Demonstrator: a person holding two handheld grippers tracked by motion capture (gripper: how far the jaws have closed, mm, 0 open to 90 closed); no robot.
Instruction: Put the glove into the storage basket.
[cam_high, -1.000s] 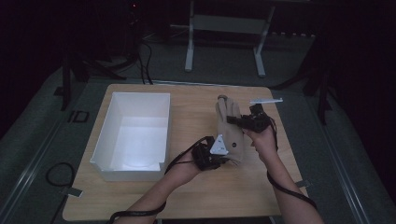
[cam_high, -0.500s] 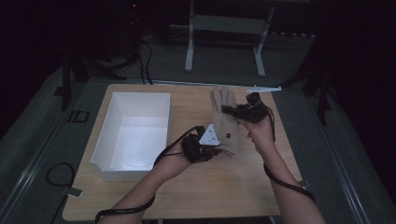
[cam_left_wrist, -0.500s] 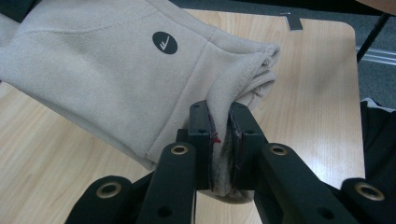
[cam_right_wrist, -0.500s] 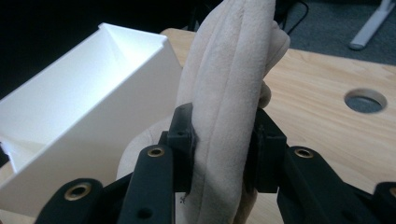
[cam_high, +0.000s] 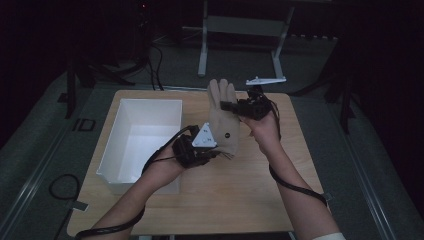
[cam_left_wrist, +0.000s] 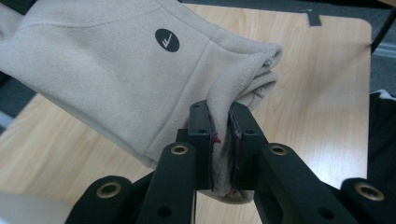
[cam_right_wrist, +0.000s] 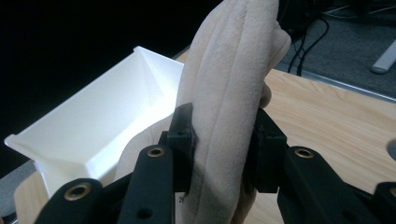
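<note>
A beige fleece glove (cam_high: 223, 121) with a small dark round logo (cam_left_wrist: 166, 40) hangs in the air above the wooden table (cam_high: 260, 200), stretched between both grippers. My left gripper (cam_high: 216, 151) is shut on the glove's cuff edge (cam_left_wrist: 223, 154), the fabric pinched thin between its pads. My right gripper (cam_high: 226, 106) is shut on the glove's finger end (cam_right_wrist: 224, 121), its jaws pressing the thick bunched fingers from both sides. The glove's fingers point away, toward the far edge of the table.
A white rectangular bin (cam_high: 140, 137) stands open on the left half of the table, just left of the left hand. A small white bracket-like piece (cam_high: 265, 79) lies at the table's far edge. A metal stand (cam_high: 240, 30) and cables lie on the dark floor beyond.
Both hands have risen and moved toward the far side, lifting the glove off the table. The glove now hangs more upright between the grippers.
</note>
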